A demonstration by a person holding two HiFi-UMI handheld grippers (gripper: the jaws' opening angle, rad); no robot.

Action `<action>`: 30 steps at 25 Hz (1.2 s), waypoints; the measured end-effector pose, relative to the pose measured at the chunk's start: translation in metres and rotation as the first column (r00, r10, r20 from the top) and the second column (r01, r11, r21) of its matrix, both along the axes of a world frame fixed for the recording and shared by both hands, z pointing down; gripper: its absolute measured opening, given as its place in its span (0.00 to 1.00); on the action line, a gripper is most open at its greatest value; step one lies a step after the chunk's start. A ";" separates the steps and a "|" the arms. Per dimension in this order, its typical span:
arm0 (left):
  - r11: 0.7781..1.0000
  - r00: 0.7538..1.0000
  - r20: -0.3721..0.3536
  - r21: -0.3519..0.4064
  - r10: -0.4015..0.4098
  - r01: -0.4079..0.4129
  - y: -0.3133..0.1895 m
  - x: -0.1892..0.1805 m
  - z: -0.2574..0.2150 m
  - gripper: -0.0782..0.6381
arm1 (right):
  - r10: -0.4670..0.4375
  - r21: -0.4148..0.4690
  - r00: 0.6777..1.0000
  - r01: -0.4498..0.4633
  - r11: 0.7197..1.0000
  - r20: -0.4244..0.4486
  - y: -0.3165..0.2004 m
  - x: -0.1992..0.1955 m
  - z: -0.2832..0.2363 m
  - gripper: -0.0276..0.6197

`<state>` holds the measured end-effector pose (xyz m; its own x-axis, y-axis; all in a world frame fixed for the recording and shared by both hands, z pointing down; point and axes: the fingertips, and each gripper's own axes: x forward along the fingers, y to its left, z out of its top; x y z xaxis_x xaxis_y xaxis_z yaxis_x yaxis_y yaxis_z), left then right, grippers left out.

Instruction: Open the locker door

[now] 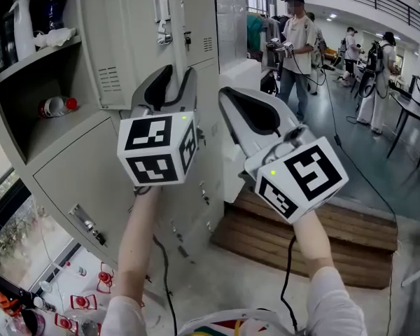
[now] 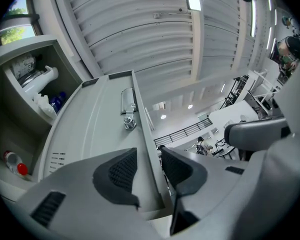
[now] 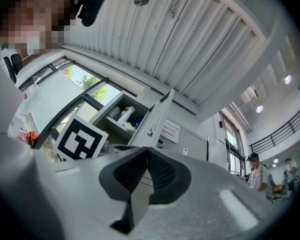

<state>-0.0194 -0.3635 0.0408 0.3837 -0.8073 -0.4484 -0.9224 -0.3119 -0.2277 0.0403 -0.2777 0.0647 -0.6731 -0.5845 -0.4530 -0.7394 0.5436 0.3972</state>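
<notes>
The grey locker door [image 1: 136, 40] stands swung open, its latch handle [image 1: 162, 12] up near the free edge. My left gripper [image 1: 180, 72] reaches up to the door's lower corner. In the left gripper view the door's thin edge [image 2: 146, 134] runs between the two black pads [image 2: 121, 169], which stand apart with a slim gap beside the edge; the left gripper [image 2: 149, 154] is open. The handle [image 2: 127, 106] sits further up the door [image 2: 90, 129]. My right gripper [image 1: 224, 91] hovers just right of the door, shut and empty; its pads [image 3: 162, 171] meet at the right gripper's [image 3: 147, 151] tip.
The open compartment holds a white spray bottle [image 1: 21, 23], a cloth [image 1: 56, 37] and, a shelf below, a red-capped bottle [image 1: 56, 106]. Closed lockers [image 1: 77, 180] lie underneath. A wooden platform [image 1: 315, 236] sits at the right. Several people [image 1: 294, 40] stand in the hall behind.
</notes>
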 end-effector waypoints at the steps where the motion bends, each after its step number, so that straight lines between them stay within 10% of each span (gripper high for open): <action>1: 1.000 1.000 0.007 -0.004 -0.005 0.005 -0.004 0.001 0.001 0.31 | 0.001 -0.001 1.000 -0.001 1.000 0.002 -0.001 0.001 0.000 0.05; 30: 0.998 0.996 0.078 -0.025 -0.047 0.050 -0.046 0.014 0.008 0.37 | -0.013 -0.064 1.000 0.013 0.998 0.013 -0.033 0.003 0.022 0.05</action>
